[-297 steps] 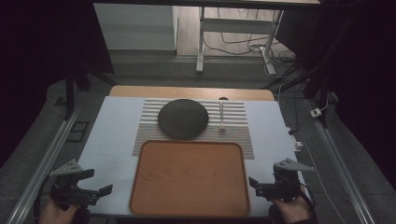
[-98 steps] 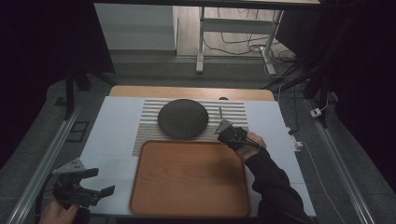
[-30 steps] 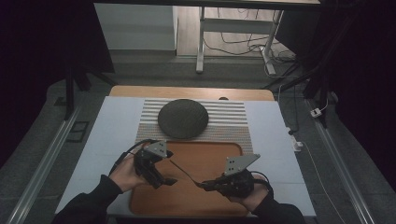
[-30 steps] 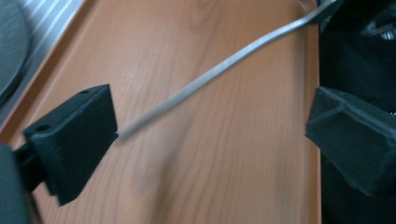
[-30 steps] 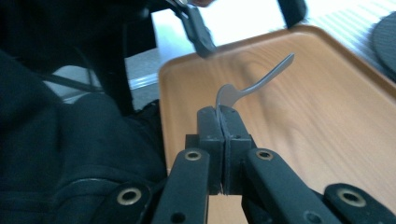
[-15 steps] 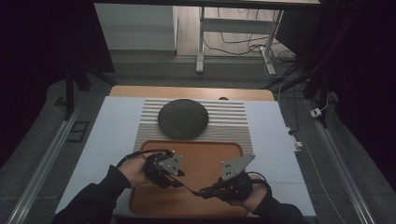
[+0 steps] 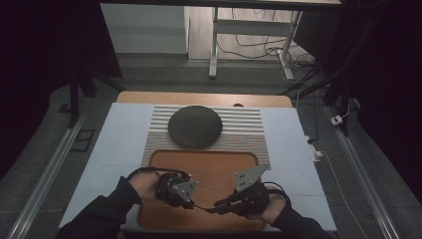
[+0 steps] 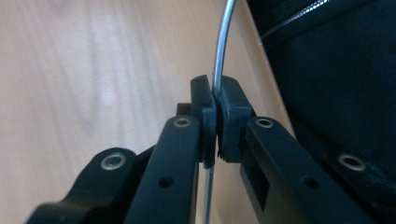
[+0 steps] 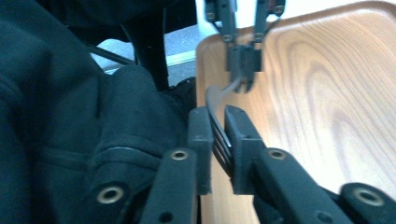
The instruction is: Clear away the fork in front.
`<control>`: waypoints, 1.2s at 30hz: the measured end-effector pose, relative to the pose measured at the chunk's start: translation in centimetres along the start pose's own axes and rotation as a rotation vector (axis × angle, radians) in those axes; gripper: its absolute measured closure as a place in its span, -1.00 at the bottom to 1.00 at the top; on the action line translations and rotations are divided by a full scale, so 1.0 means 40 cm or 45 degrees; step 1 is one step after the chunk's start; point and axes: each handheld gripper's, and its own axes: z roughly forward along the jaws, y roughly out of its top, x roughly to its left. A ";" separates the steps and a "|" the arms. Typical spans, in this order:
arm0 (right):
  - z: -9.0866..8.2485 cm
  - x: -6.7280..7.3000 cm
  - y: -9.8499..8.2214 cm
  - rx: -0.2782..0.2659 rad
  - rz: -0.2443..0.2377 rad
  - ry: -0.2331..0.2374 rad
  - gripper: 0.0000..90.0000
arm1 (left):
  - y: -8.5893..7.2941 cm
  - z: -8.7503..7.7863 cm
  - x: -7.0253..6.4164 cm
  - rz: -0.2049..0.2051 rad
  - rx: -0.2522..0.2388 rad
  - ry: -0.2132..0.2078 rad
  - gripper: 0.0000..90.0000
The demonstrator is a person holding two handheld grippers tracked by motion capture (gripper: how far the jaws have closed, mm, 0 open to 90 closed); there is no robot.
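– Looking at the fork (image 9: 218, 135), who has it right now?
– Both ends are covered. It hangs low over the near end of the wooden tray (image 7: 209, 164), at about 6 o'clock on the tray in the high view. Its long axis runs roughly 9 to 3 between the two hands.
– And the left gripper (image 8: 215, 88)?
– Its jaws have just been closing, and its pads are now pinched tight on the thin metal handle, which rises out of them toward 12 in the left gripper view.
– The right gripper (image 9: 217, 116)?
– Its jaws have just been opening. The tines lie between them, but the pads look to stand a little off the metal, so I judge the grip loosened rather than firm.
– So what does the next move depend on?
– From the right gripper, the handle runs away toward 12, straight into the other claw. The left hand is the one carrying it. If this is a handover, the right should back out along that axis toward 3 in the high view without dragging the tines.
– Anything beyond the tray?
– A dark round plate (image 7: 194, 126) sits on a striped mat (image 7: 244, 124) at 12 o'clock, well apart from both hands
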 end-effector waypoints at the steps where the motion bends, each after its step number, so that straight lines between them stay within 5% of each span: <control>1: 0.001 -0.002 -0.001 -0.004 0.010 0.001 0.74 | 0.000 0.005 -0.001 -0.023 -0.002 -0.009 0.92; 3: 0.005 -0.002 -0.002 0.003 0.028 -0.052 0.54 | -0.001 0.007 0.002 -0.098 -0.005 -0.030 0.92; 8: -0.003 -0.003 0.000 -0.026 0.051 -0.160 0.24 | -0.013 -0.008 0.000 -0.193 -0.045 -0.019 0.92; 9: -0.013 -0.005 -0.002 -0.047 0.072 -0.235 0.10 | -0.021 -0.019 -0.004 -0.240 -0.069 0.011 0.92; 10: -0.013 -0.005 -0.002 -0.047 0.072 -0.235 0.10 | -0.021 -0.019 -0.004 -0.240 -0.069 0.011 0.92; 11: -0.023 -0.006 -0.006 -0.068 0.092 -0.317 -0.03 | -0.032 -0.029 -0.009 -0.315 -0.103 0.031 0.92; 12: -0.023 -0.006 -0.006 -0.068 0.092 -0.317 -0.03 | -0.032 -0.029 -0.009 -0.315 -0.103 0.031 0.92; 14: -0.035 -0.005 -0.012 -0.077 0.117 -0.404 -0.18 | -0.045 -0.040 -0.013 -0.369 -0.107 0.056 0.92; 15: -0.047 -0.007 -0.019 -0.094 0.153 -0.469 -0.31 | -0.058 -0.046 -0.018 -0.438 -0.110 0.077 0.92; 19: -0.072 -0.005 -0.035 -0.126 0.218 -0.588 -0.46 | -0.078 -0.049 -0.024 -0.531 -0.108 0.101 0.92; 21: -0.084 -0.004 -0.044 -0.135 0.248 -0.635 -0.51 | -0.096 -0.054 -0.028 -0.621 -0.114 0.130 0.92; 22: -0.084 -0.004 -0.044 -0.135 0.248 -0.635 -0.51 | -0.096 -0.054 -0.028 -0.621 -0.114 0.130 0.92; 36: -0.151 0.028 -0.114 -0.182 0.402 -0.873 -0.86 | -0.163 -0.070 -0.046 -1.047 -0.183 0.216 0.92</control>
